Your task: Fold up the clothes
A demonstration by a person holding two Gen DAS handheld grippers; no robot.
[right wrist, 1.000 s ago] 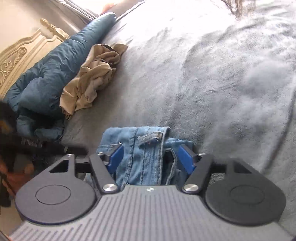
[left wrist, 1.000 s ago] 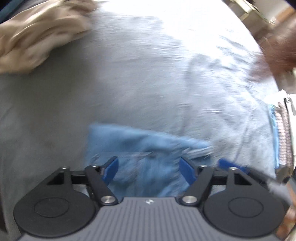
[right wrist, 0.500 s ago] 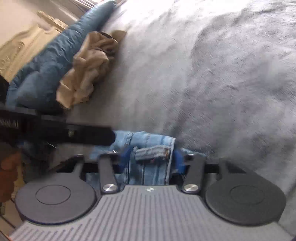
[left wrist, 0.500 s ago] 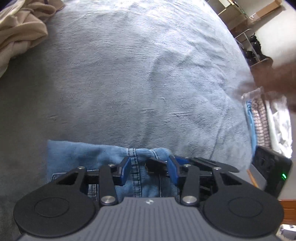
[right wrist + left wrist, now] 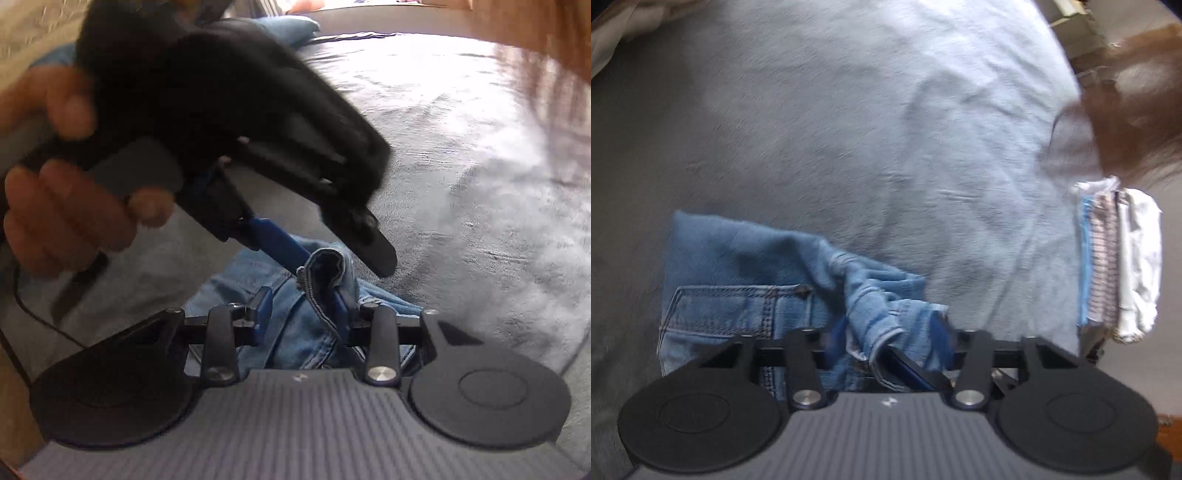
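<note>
A pair of blue jeans lies folded on the grey bed cover. In the left wrist view my left gripper has its jaws wide apart, with a raised fold of denim between them. In the right wrist view the jeans sit between the open jaws of my right gripper. There a denim edge stands up against the right finger. The left gripper shows above it, held in a hand, its blue fingers at that raised denim edge.
A stack of folded clothes sits at the bed's right edge in the left wrist view. A beige garment lies at the far left. The person's hand and a dark blue quilt show in the right wrist view.
Both grippers opened wider than half a second ago. The left gripper moved over in front of the right one. A denim fold has lifted up between the fingers.
</note>
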